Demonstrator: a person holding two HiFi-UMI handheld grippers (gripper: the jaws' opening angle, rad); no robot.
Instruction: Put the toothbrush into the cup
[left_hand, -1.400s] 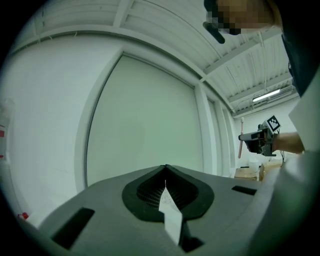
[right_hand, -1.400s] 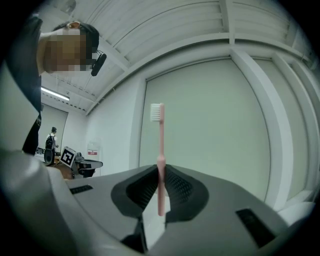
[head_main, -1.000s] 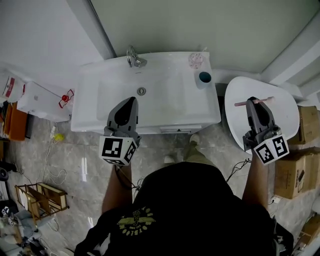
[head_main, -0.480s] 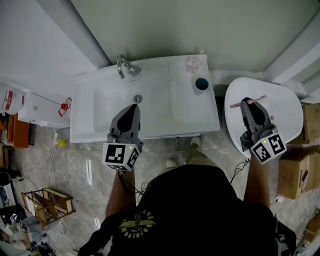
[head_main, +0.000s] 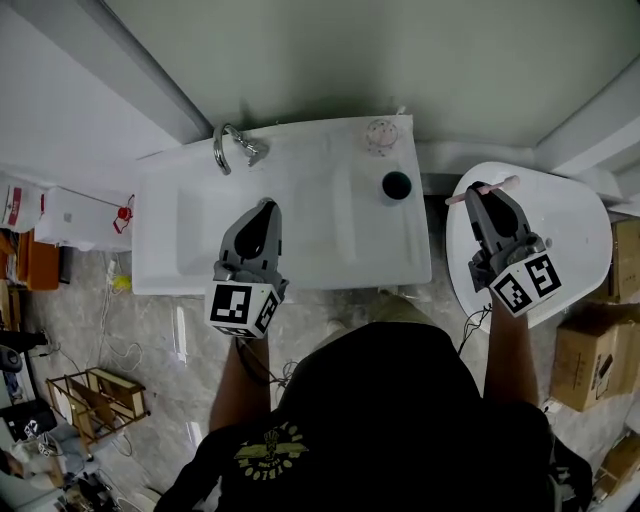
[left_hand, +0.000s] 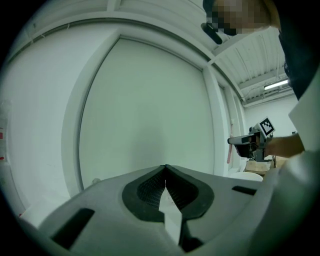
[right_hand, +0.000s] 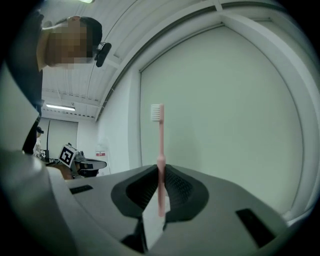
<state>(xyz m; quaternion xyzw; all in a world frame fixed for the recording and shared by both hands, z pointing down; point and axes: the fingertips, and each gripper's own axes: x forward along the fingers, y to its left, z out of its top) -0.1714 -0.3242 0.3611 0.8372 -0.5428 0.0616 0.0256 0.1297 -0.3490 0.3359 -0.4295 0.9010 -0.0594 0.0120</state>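
Note:
A pink toothbrush (right_hand: 160, 150) stands upright between my right gripper's (right_hand: 161, 172) jaws, white bristles on top. In the head view the toothbrush (head_main: 503, 183) lies crosswise at the right gripper's (head_main: 481, 188) tips, over the near edge of a white toilet lid, to the right of the cup. The cup (head_main: 397, 184), dark inside, stands on the white sink's (head_main: 300, 255) right rim. My left gripper (head_main: 265, 203) hovers over the sink's basin, shut with nothing in it; in the left gripper view its jaws (left_hand: 165, 169) meet, facing a pale wall.
A chrome faucet (head_main: 231, 150) sits at the sink's back left. A clear glass holder (head_main: 380, 133) stands behind the cup. The toilet lid (head_main: 570, 225) is right of the sink, cardboard boxes (head_main: 590, 360) beyond it. Cables and a wooden rack (head_main: 85, 400) lie on the floor at left.
Both grippers have moved forward toward the wall. The right gripper with the toothbrush has come closer to the cup; the left now hangs over the sink's basin.

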